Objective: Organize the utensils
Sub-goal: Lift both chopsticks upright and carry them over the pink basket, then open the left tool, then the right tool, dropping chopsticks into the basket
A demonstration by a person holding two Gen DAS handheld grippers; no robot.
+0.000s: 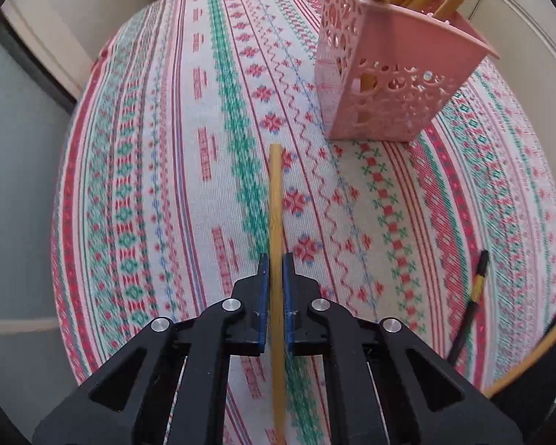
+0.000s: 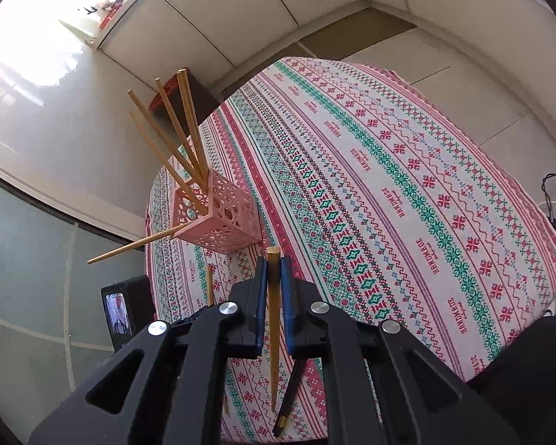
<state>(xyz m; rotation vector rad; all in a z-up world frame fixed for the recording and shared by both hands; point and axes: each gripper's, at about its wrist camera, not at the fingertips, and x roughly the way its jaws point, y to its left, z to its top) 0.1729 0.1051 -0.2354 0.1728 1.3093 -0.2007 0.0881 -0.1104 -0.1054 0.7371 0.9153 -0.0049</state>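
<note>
Fingers [image 1: 263,282] of both grippers clamp a bamboo chopstick [image 1: 276,200] each, running between them

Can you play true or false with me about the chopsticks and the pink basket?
1. The pink basket holds several wooden chopsticks. True.
2. The left gripper is empty. False: it is shut on a wooden chopstick.
3. The right gripper grips a wooden chopstick. True.
4. The black chopstick stands in the basket. False: it lies on the tablecloth.
</note>
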